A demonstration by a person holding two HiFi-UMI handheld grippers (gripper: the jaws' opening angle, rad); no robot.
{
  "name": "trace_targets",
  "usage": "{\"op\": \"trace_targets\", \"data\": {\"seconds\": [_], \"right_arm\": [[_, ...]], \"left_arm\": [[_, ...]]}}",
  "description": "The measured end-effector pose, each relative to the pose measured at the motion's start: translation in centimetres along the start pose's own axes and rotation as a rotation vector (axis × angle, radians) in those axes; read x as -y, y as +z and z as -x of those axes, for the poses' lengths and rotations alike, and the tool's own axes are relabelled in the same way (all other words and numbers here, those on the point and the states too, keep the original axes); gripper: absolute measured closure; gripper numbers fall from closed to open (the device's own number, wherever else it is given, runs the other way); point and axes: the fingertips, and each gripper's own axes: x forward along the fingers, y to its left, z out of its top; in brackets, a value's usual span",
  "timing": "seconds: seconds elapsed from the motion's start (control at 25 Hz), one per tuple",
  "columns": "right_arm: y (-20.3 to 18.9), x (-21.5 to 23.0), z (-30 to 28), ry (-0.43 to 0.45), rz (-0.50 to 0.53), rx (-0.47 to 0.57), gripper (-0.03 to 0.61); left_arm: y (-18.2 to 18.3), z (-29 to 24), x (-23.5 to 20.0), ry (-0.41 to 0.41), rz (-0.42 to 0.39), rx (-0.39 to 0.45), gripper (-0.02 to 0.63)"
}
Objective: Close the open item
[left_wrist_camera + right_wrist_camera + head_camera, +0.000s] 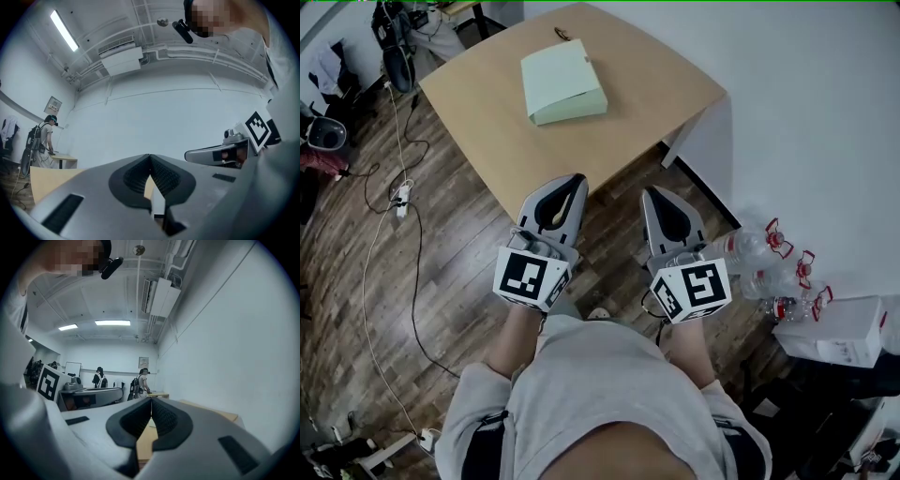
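Observation:
A pale green flat box (563, 84) lies on the far part of the wooden table (487, 103); a small tab shows at its far edge. Whether its lid sits fully down I cannot tell. My left gripper (572, 180) hangs over the table's near edge, well short of the box, jaws shut and empty. My right gripper (654, 193) is beside it over the floor, also shut and empty. In the left gripper view the jaws (150, 157) meet at the tips, with the table top beyond. The right gripper view shows its jaws (151, 400) pressed together too.
A white wall runs along the right. Several clear bottles with red caps (769, 255) and a white carton (839, 336) lie on the floor by it. Cables and a power strip (401, 197) trail on the wood floor at left. People stand far off (140, 380).

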Motion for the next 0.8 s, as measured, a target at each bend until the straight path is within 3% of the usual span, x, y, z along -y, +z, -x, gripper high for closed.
{"op": "trace_targets", "data": {"seconds": [0.24,0.8], "right_arm": [[-0.8,2.0,-1.5,0.03,-0.034,-0.002,0.569],[-0.7,8.0,-11.6,0.038,-0.022,-0.023,0.569]], "left_arm": [[-1.3,-2.1,-0.2,0.02,-0.009,-0.039,0.598],[-2.7,-11.9,-7.5,0.028,0.001,-0.031,0.598]]}}
